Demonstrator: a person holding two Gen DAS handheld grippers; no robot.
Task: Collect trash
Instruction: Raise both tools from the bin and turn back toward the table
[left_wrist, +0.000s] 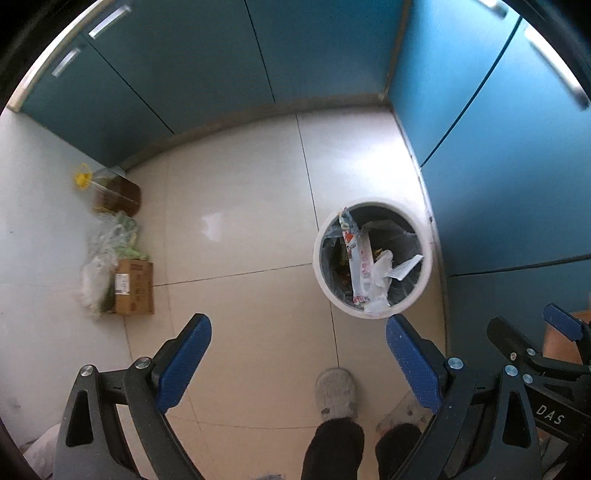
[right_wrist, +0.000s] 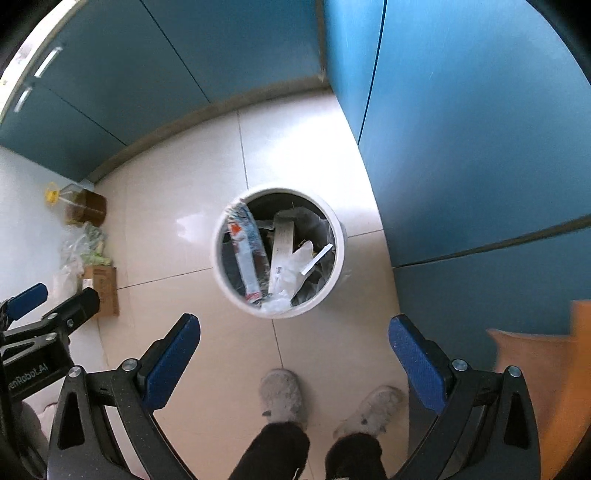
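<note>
**Both grippers spread wide above the bin**

The left gripper (left_wrist: 298, 357) and the right gripper (right_wrist: 294, 357) both hang over the pale tiled floor (left_wrist: 240, 221) with blue-padded fingers (right_wrist: 173, 363) spread wide, holding and touching nothing. The round white waste bin (right_wrist: 334, 275) stands further off, near the blue cabinet (right_wrist: 461, 147) on the right, with a long printed wrapper (right_wrist: 245, 251) and crumpled white plastic (right_wrist: 291, 273) lying inside it. Grey slippers (right_wrist: 280, 397) show near the fingers.

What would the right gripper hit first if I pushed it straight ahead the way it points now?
Most likely the bin. The right gripper is open and empty, aimed down at the floor, and the bin's rim sits just ahead between its fingers. Depth is unclear, so it might clip the near rim or land in the trash.
</note>
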